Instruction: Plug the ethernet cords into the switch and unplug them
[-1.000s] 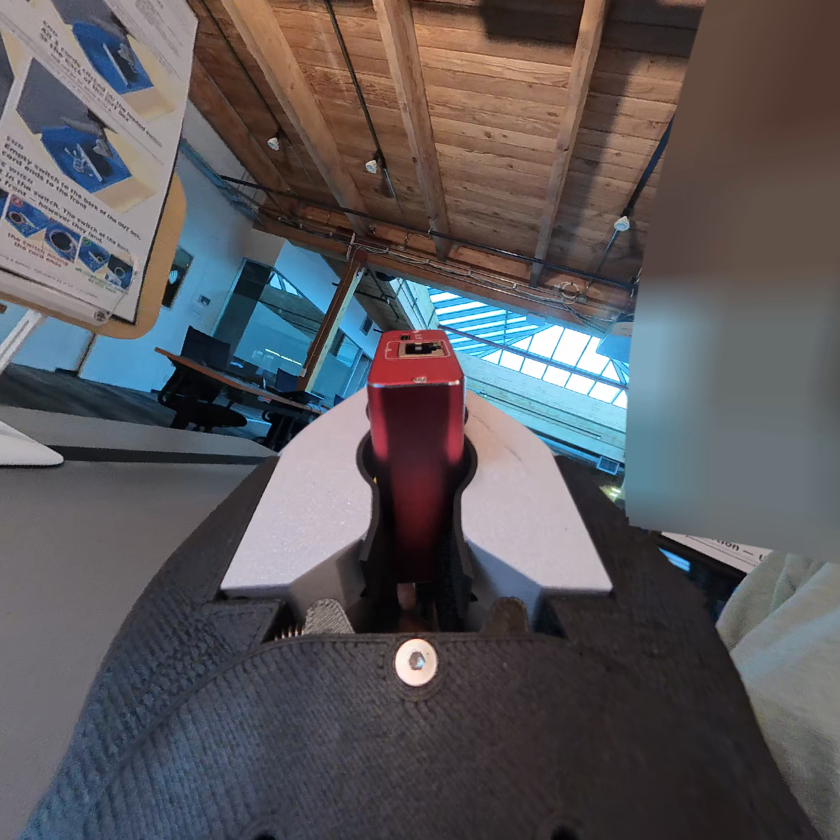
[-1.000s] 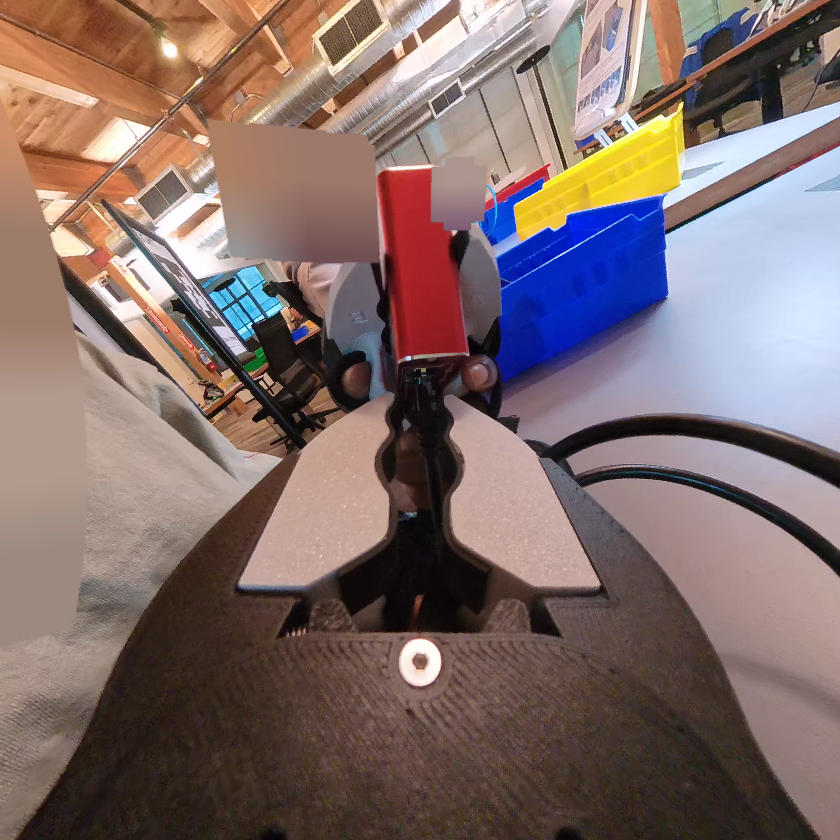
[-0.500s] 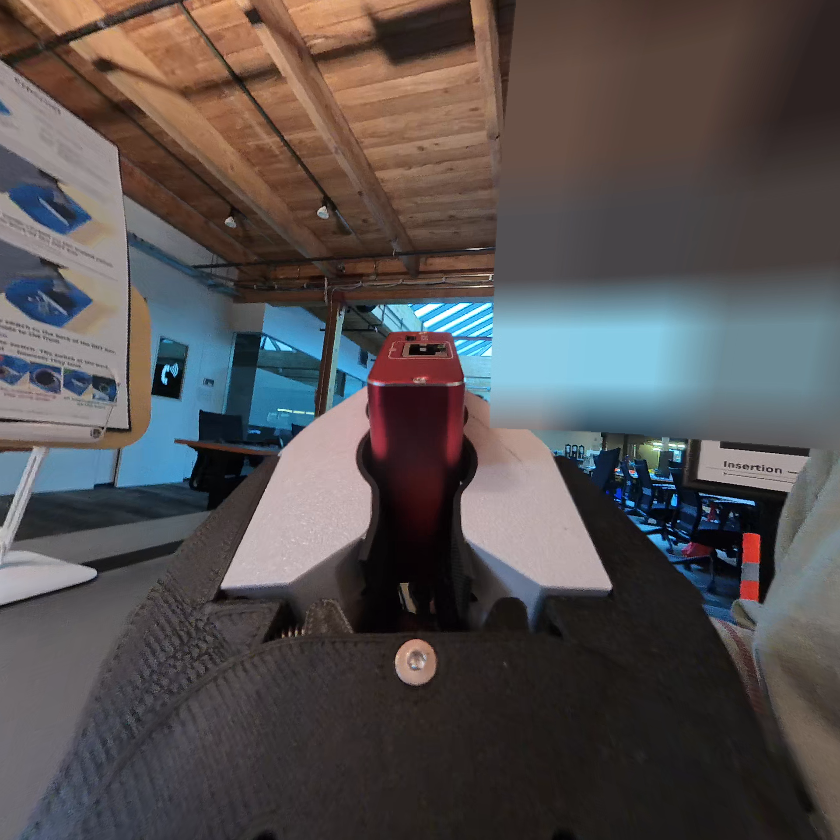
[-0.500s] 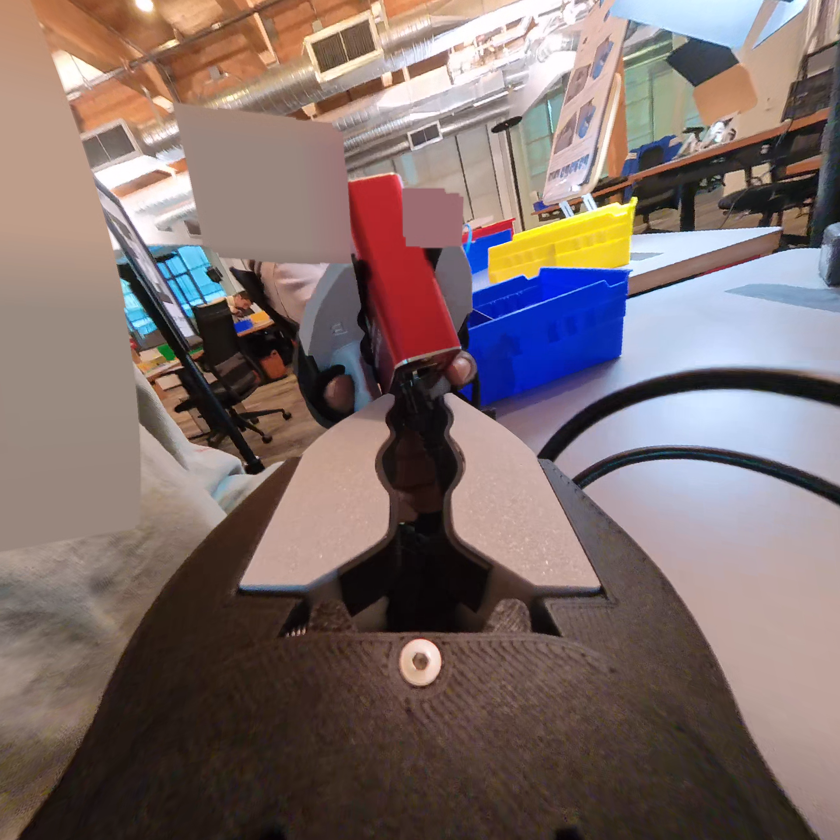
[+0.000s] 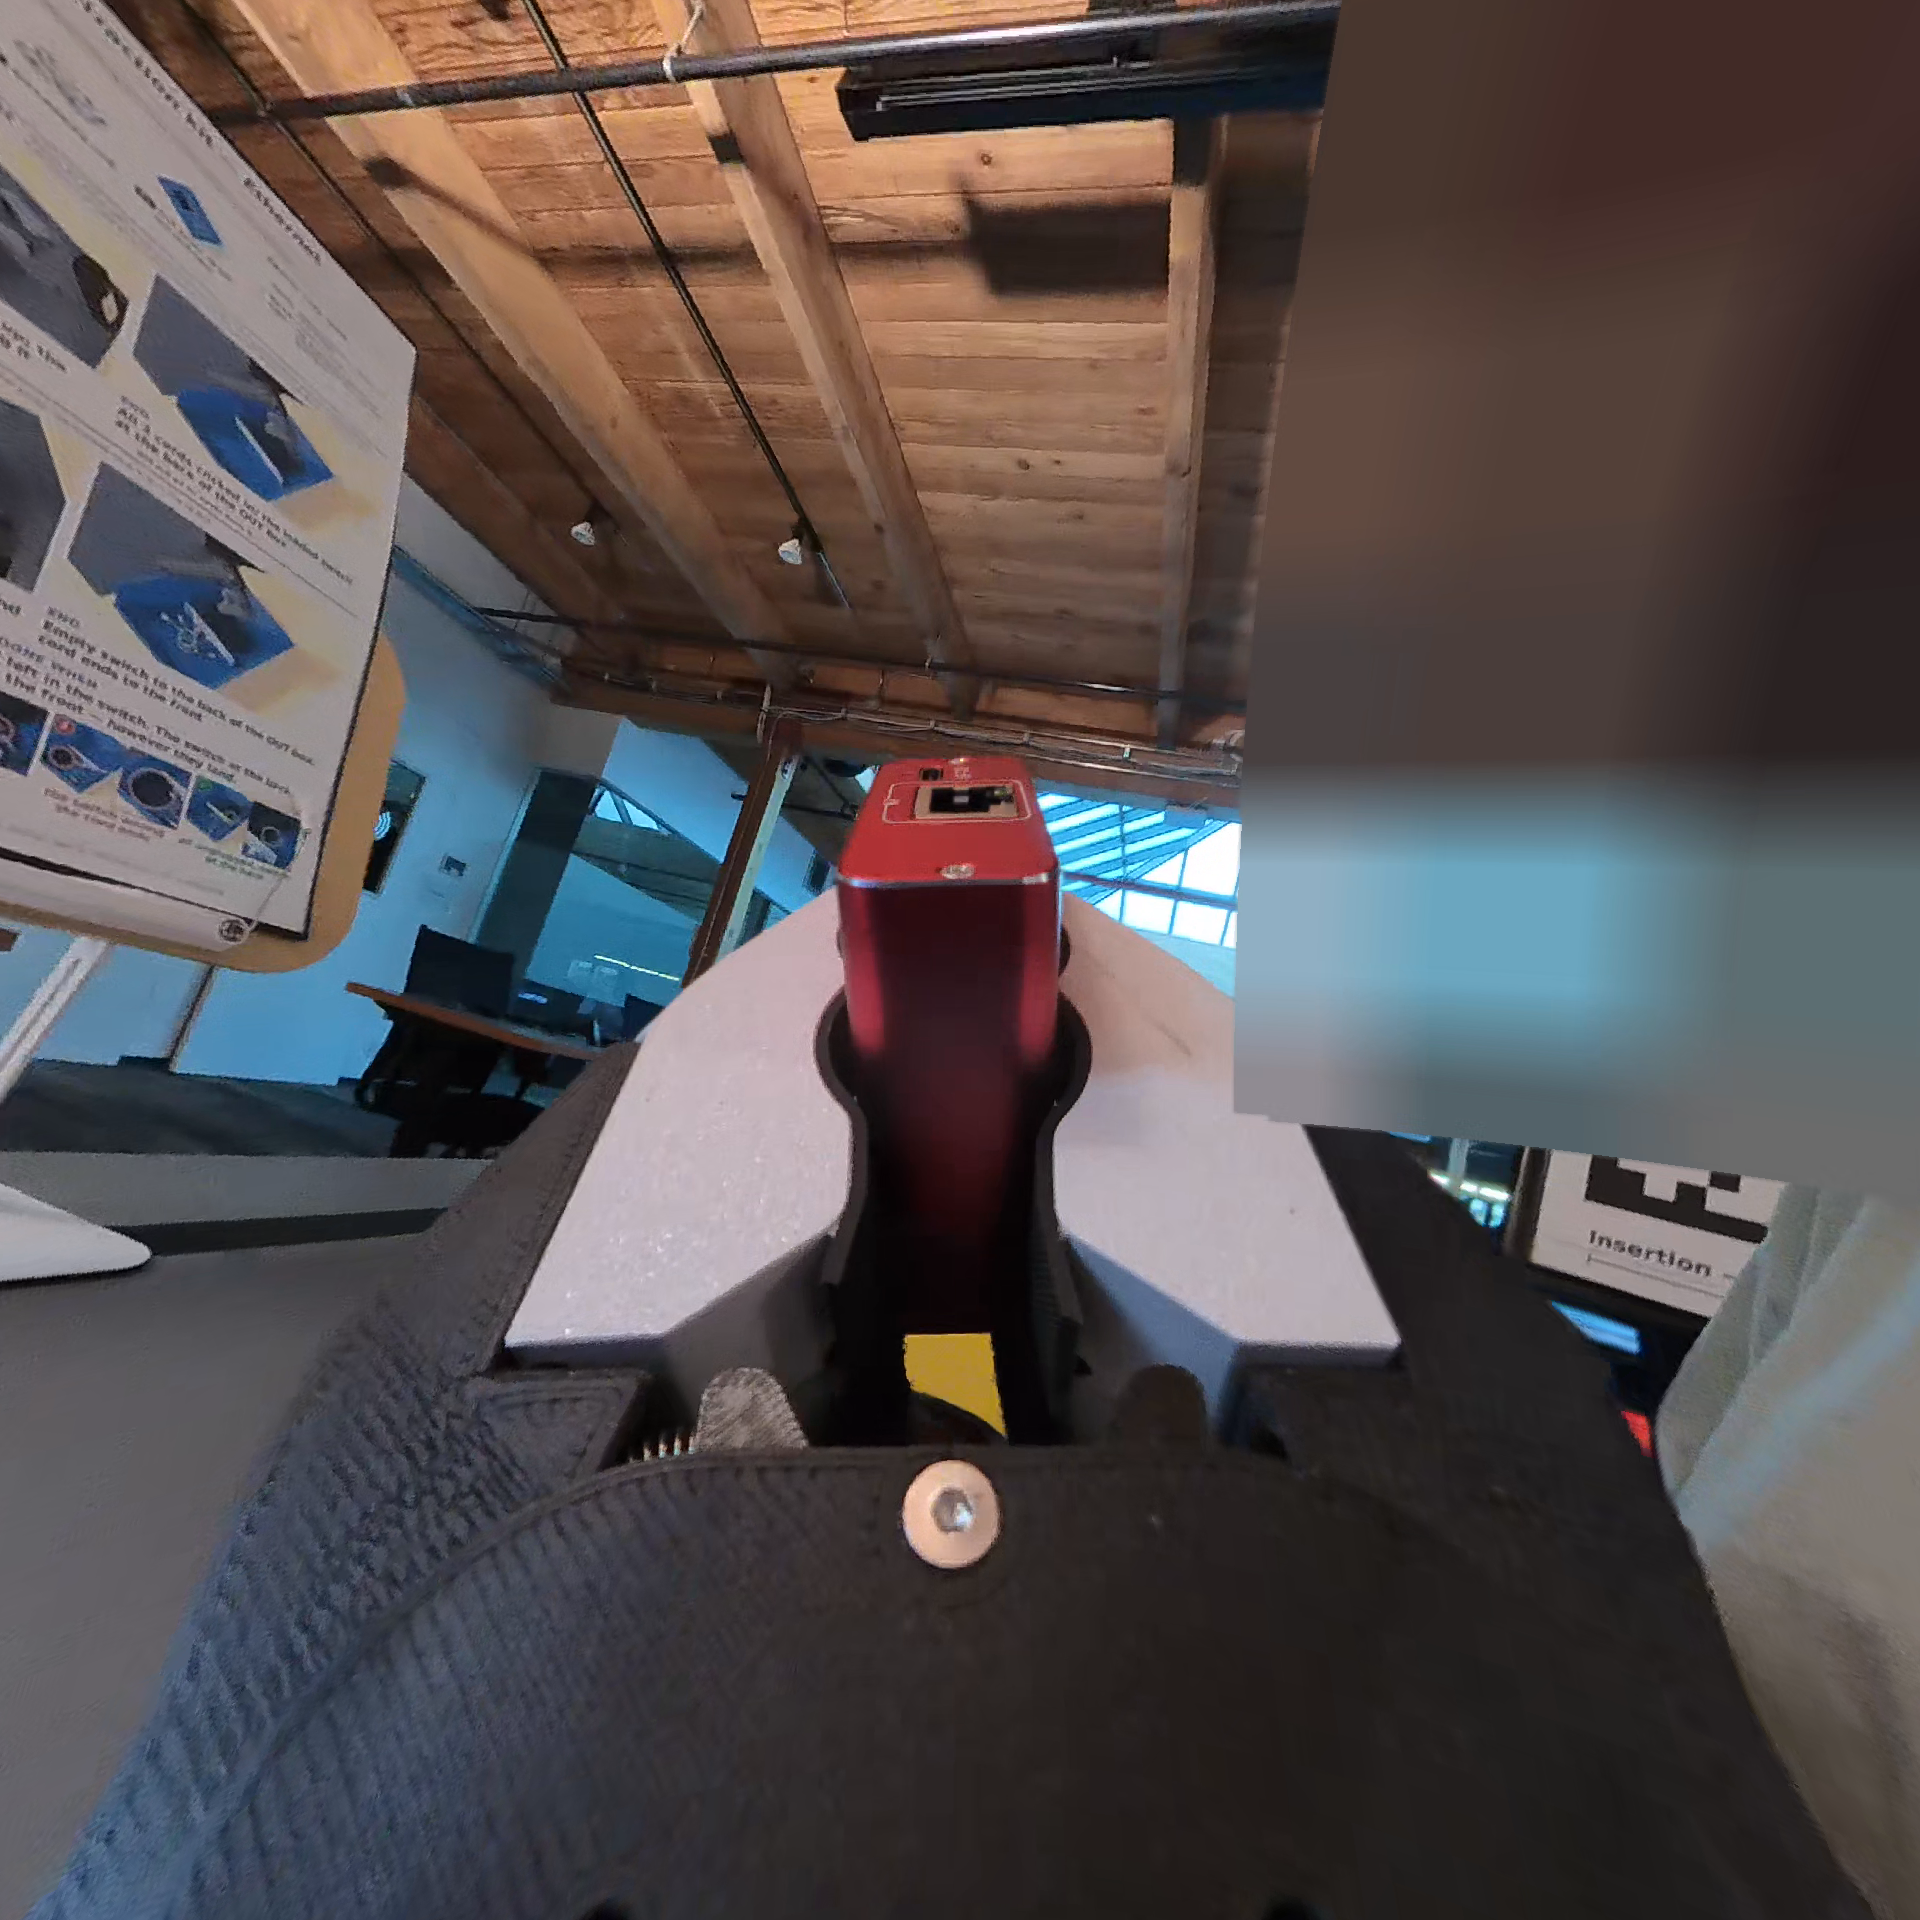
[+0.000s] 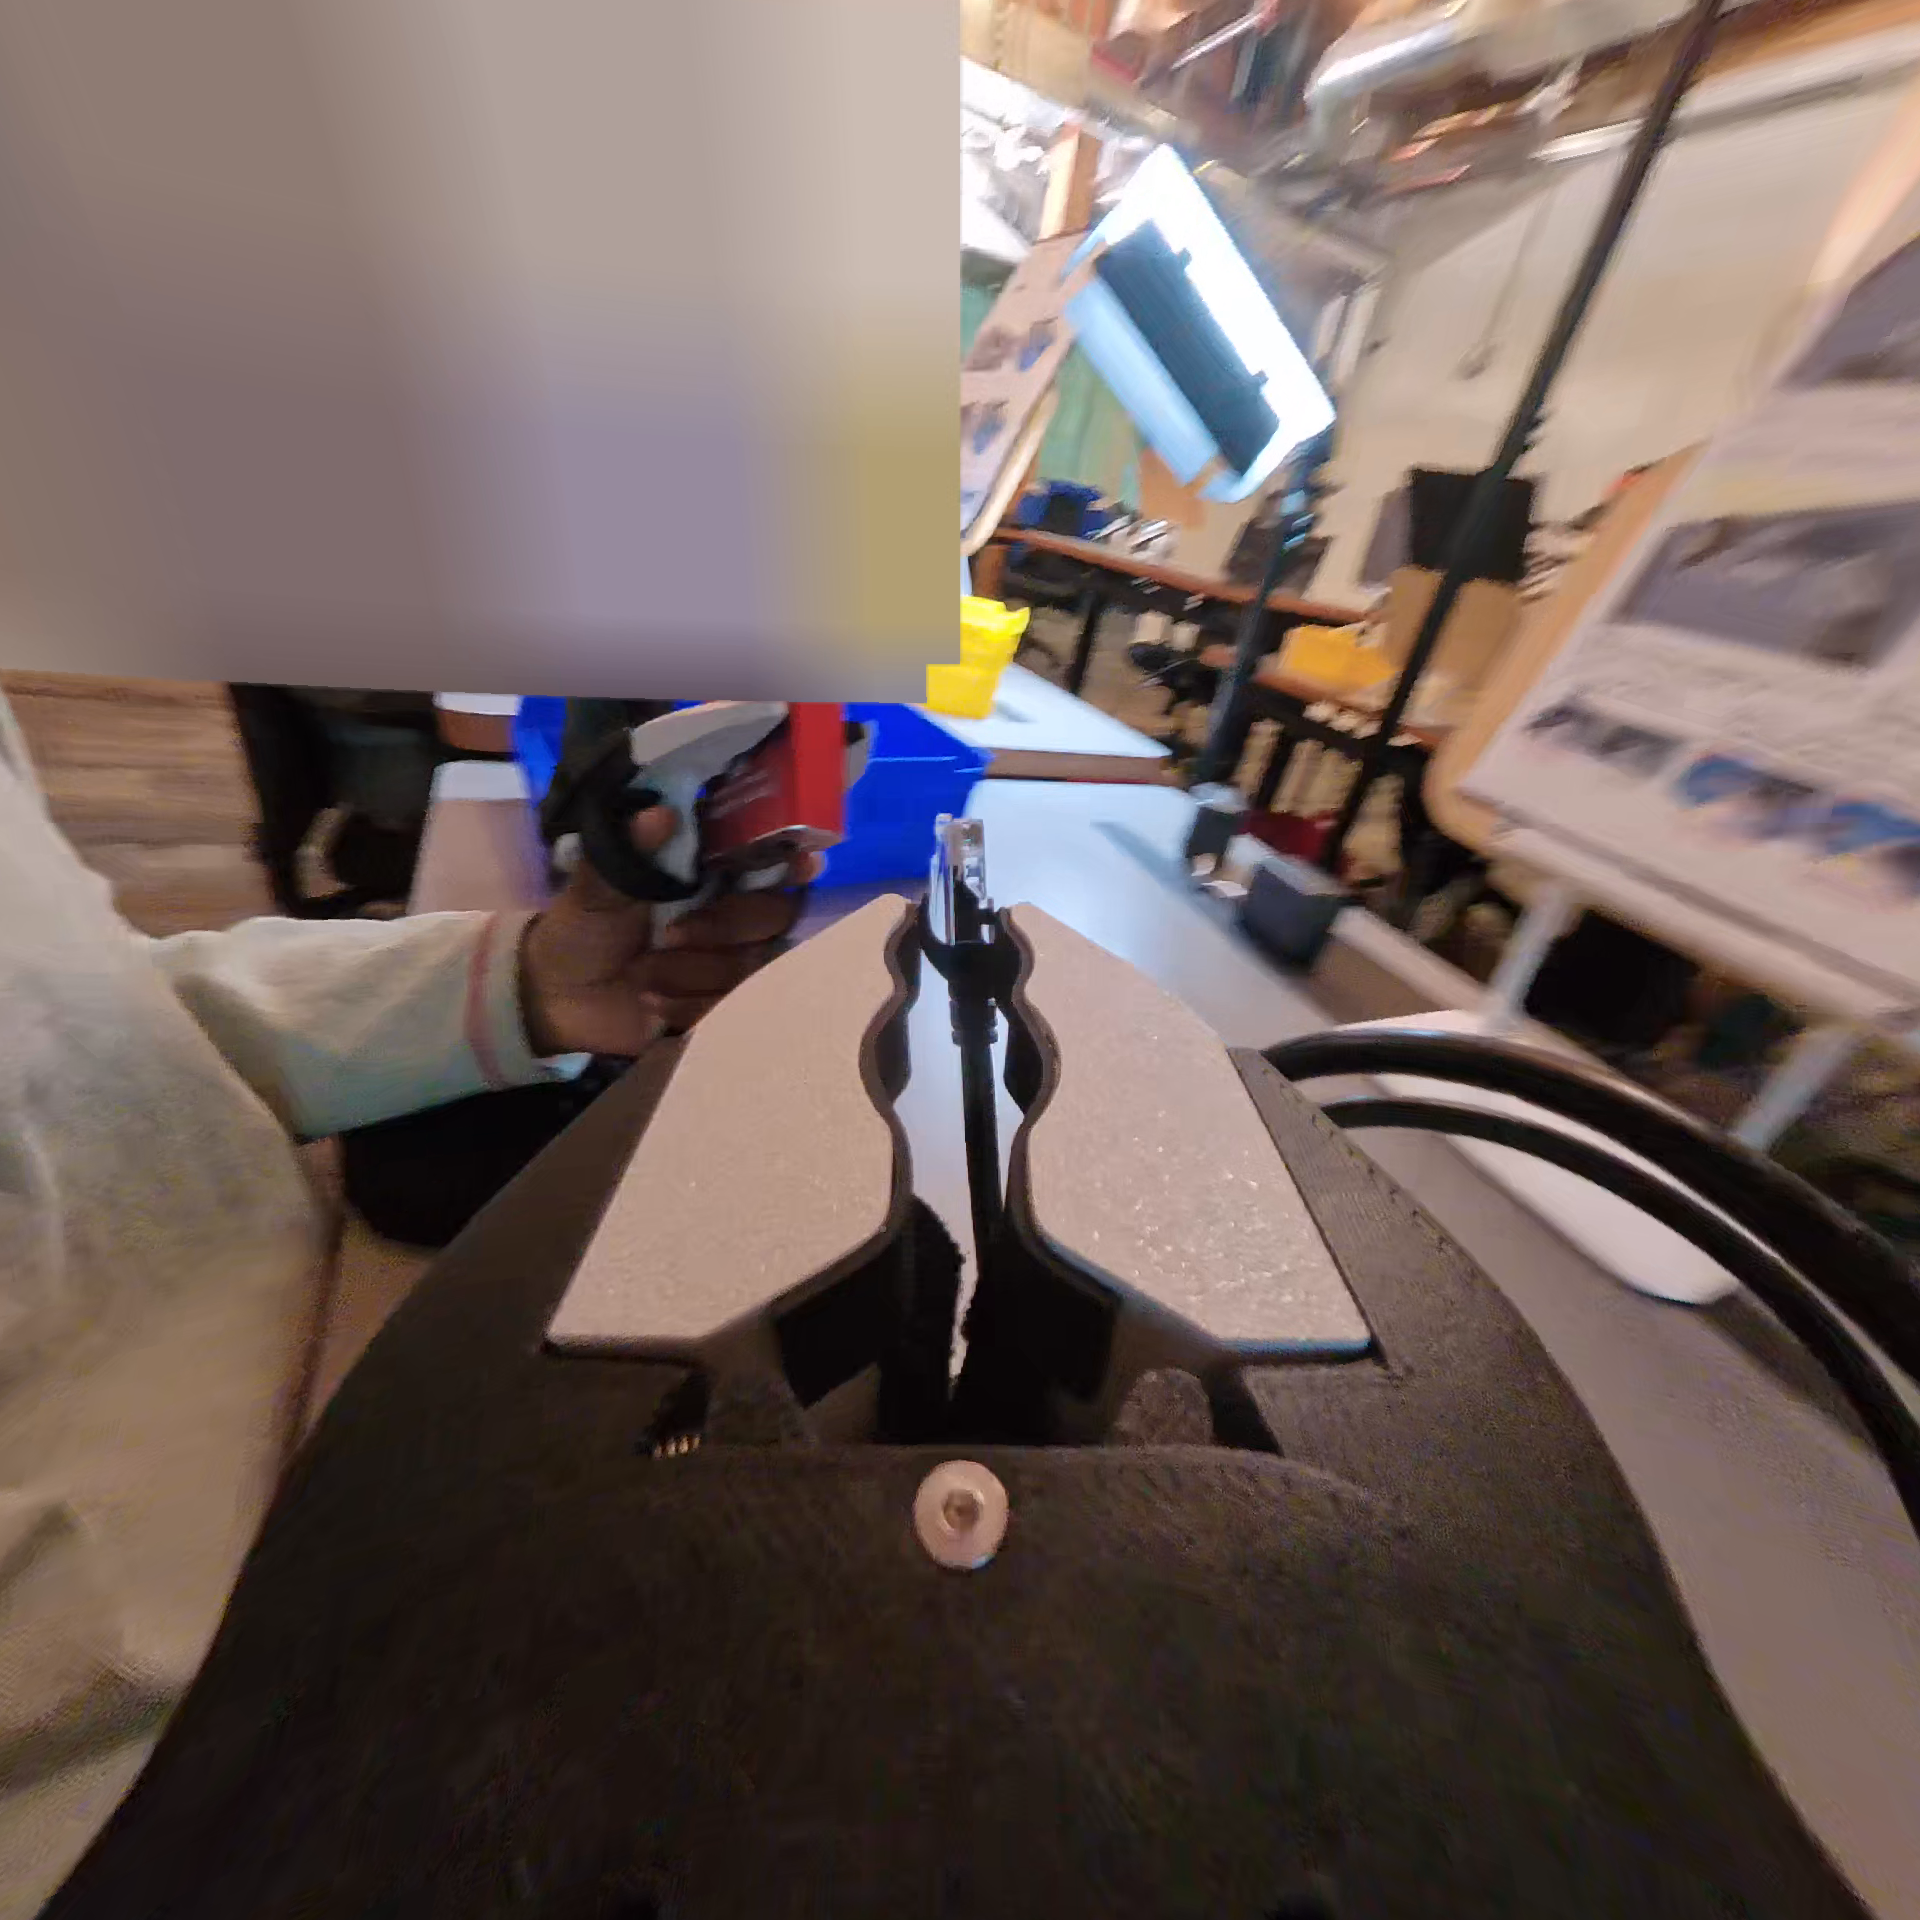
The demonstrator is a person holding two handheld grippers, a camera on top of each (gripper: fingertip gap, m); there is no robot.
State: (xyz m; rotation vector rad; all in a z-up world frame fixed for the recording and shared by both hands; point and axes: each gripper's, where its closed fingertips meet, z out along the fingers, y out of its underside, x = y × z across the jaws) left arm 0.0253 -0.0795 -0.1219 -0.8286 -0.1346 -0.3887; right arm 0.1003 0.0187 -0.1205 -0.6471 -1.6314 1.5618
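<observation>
Under a wooden ceiling, the left gripper (image 5: 951,1039) squeezes the red switch (image 5: 948,977). The right gripper (image 6: 961,914) pinches the unplugged cord (image 6: 966,914), right of it. A loose squeeze might drop it.

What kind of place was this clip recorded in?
Probably an open-plan workshop or lab in a converted industrial building: an exposed timber ceiling, long desks with chairs, blue parts bins and an instruction poster on a stand.
</observation>
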